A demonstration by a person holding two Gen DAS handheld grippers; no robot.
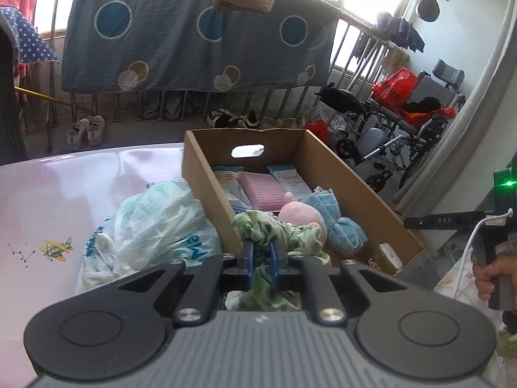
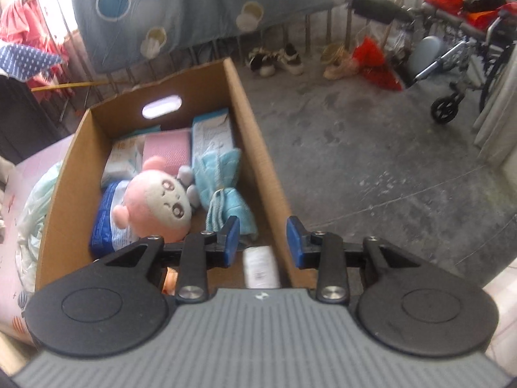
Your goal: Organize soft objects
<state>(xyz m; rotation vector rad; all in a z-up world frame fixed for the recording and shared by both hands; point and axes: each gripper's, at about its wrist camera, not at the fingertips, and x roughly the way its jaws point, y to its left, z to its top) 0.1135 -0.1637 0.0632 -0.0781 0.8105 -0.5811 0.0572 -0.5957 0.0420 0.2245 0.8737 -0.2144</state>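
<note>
My left gripper [image 1: 261,252] is shut on a crumpled green patterned cloth [image 1: 274,229], which it holds over the near left corner of a cardboard box [image 1: 206,187]. Inside the box lie a pink plush doll [image 2: 158,200], a light blue knitted cloth [image 2: 223,187], a pink pack [image 2: 166,148] and several white and blue packets [image 2: 211,129]. My right gripper [image 2: 263,239] stands open above the box's right wall [image 2: 258,148], with nothing between its blue pads [image 2: 231,239]. A hand [image 1: 488,274] holds that right gripper at the right edge of the left wrist view.
A pale plastic bag [image 1: 152,226] lies on the pink tabletop [image 1: 64,194] left of the box. Beyond are a concrete floor [image 2: 371,148], shoes [image 1: 85,131], a railing draped with a blue dotted quilt [image 1: 194,32], and a wheelchair [image 1: 404,123] with red bags.
</note>
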